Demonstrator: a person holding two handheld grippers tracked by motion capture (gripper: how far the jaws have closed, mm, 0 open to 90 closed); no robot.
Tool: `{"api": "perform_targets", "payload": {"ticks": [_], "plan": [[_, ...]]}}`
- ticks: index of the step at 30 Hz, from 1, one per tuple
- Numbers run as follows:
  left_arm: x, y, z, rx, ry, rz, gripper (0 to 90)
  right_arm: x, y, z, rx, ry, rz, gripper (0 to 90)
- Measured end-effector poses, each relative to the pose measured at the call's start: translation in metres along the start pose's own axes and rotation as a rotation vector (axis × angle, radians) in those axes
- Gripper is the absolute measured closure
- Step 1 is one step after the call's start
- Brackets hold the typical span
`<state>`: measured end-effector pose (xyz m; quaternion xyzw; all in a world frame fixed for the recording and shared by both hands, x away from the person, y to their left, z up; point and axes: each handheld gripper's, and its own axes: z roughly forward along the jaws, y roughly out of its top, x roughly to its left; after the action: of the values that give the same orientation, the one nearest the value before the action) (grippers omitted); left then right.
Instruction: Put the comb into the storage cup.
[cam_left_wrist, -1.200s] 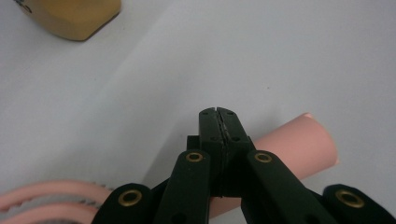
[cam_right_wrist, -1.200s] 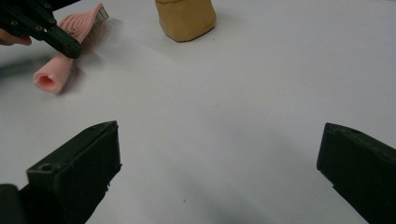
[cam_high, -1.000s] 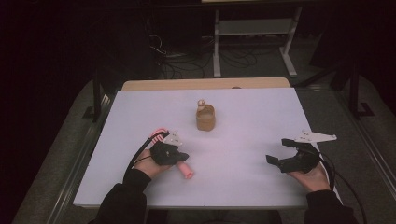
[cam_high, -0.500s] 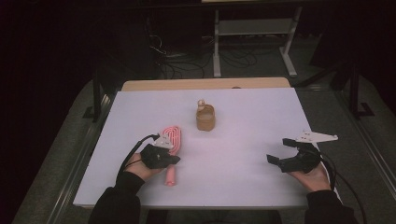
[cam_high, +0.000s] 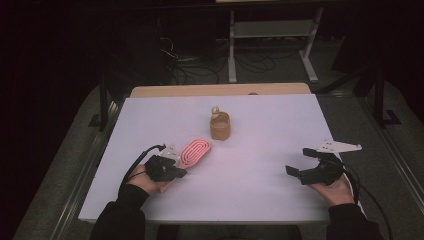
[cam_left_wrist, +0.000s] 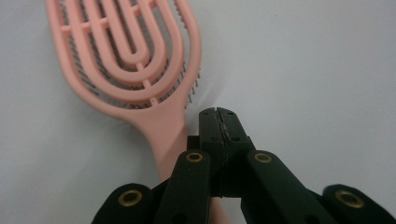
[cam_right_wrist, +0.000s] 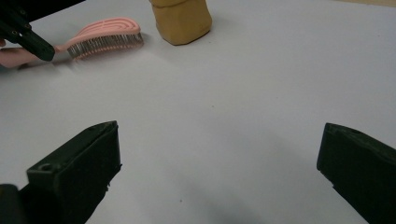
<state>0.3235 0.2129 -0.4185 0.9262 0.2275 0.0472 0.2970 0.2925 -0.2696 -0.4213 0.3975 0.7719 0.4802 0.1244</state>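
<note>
A pink hairbrush (cam_high: 196, 151) lies flat on the white board, its head pointing toward the back right and its handle running under my left gripper (cam_high: 183, 173). In the left gripper view the jaws (cam_left_wrist: 218, 112) are pressed together with nothing between them, and the brush (cam_left_wrist: 126, 60) lies just to their left. A tan cup (cam_high: 220, 128) with a small round-topped thing in it stands upright behind the brush. My right gripper (cam_high: 298, 161) rests at the right with its jaws wide apart (cam_right_wrist: 219, 140) and nothing between them. From there the brush (cam_right_wrist: 105, 35) and cup (cam_right_wrist: 181, 21) are far ahead.
The white board (cam_high: 260, 200) covers the table, with a wooden edge (cam_high: 220, 90) showing at the back. Behind the table the floor is dark, with cables and a metal stand (cam_high: 270, 30). Both forearms come in from the front edge.
The brush has swung round: its head now points to the back right of the left gripper instead of lying under it. The left hand shifted slightly left. The right gripper has not moved.
</note>
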Motion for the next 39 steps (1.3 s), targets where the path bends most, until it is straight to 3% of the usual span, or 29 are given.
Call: {"api": "perform_targets", "payload": {"ticks": [39], "plan": [[0.011, -0.014, -0.009, 0.043, 0.033, -0.004, 90.0, 0.001, 0.001, -0.002, -0.011, -0.012, -0.01, 0.0]]}}
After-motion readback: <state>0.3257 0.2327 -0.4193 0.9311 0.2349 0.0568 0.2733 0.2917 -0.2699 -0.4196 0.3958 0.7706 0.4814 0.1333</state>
